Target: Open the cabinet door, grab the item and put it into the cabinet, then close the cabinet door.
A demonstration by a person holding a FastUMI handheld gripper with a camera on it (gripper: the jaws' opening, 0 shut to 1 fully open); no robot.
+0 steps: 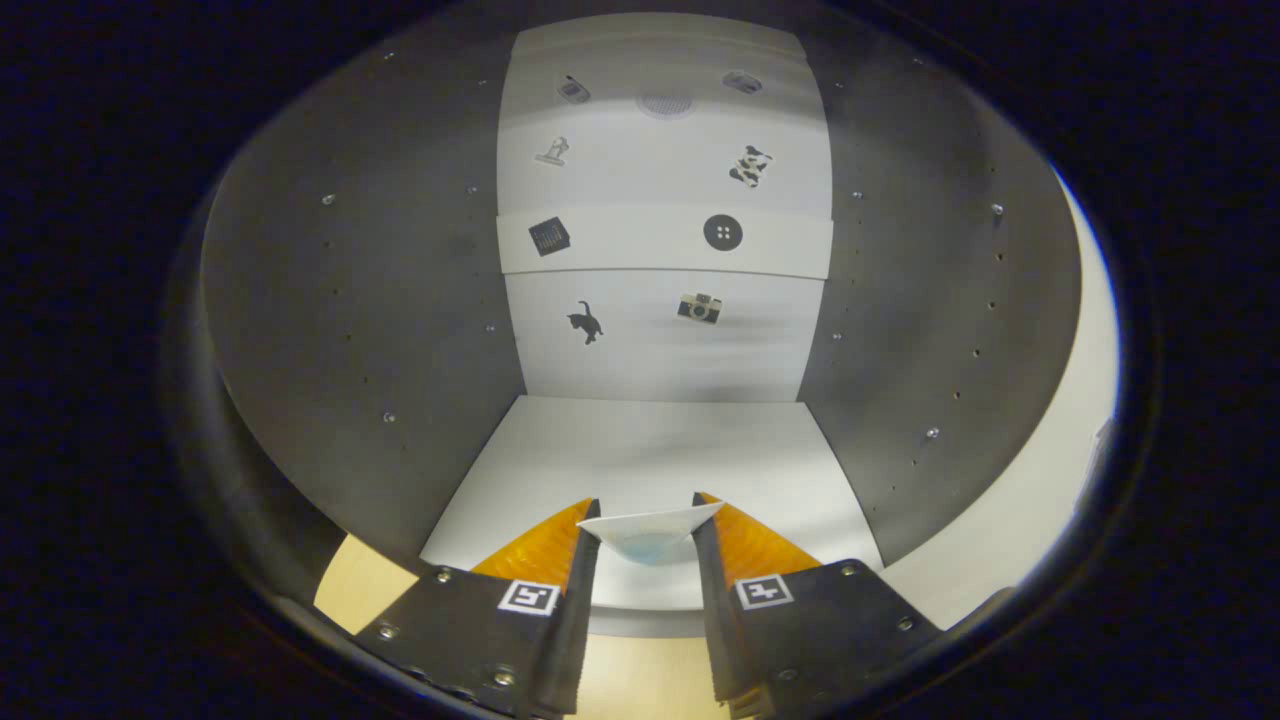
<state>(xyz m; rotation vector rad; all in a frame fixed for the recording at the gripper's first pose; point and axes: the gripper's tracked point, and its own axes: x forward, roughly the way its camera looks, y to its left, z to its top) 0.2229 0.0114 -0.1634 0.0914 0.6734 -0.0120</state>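
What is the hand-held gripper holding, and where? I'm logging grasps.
The hand-held gripper pinches a thin white item by its two opposite ends.

Dim cabinet interior (650, 300), back panel brightest, side walls in shadow; fisheye bends the edges, focus soft

1. The cabinet's white floor panel (660, 440) is running back to a white back panel (665, 360) that is carrying small dark picture stickers (722, 232).
2. Dark grey side walls (380, 300), dotted with screws, are closing it in on both sides.
3. A pale wooden surface (350, 590) is showing below the floor panel's front edge.
4. Light is falling brightly on a white surface (1060, 450) outside the right wall.
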